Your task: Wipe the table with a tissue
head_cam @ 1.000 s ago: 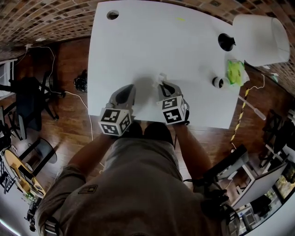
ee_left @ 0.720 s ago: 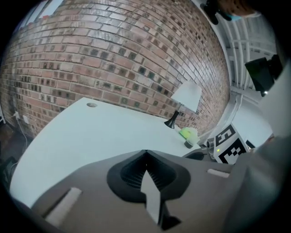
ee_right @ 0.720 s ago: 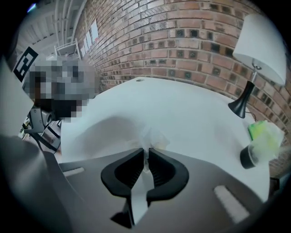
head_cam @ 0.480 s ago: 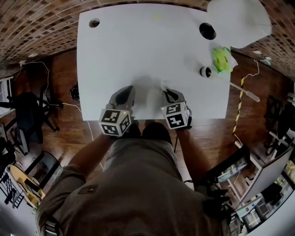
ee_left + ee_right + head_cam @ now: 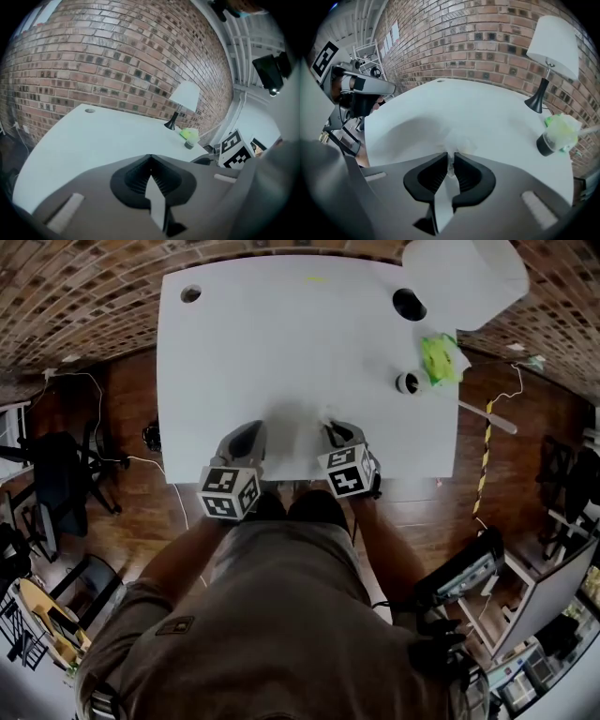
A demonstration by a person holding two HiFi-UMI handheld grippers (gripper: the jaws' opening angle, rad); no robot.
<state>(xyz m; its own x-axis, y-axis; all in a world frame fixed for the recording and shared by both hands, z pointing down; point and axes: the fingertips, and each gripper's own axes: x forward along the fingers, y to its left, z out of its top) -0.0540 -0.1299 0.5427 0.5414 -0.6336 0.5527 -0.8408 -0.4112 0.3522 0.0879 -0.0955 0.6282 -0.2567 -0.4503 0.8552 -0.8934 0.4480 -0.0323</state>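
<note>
White table (image 5: 281, 334) seen from above. The right gripper (image 5: 451, 161) grips a crumpled white tissue (image 5: 458, 142) at the table's near edge; the tissue seems to touch the surface. The left gripper (image 5: 150, 158), clenched on nothing, hovers just beside it. Best to press the tissue flat and wipe in overlapping strokes, staying clear of the lamp (image 5: 464, 282).

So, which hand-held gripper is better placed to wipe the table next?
Right, I judge. The right hand-held gripper grips the tissue down at the table, though its jaws just opened slightly; the left hand-held gripper is shut, empty.
</note>
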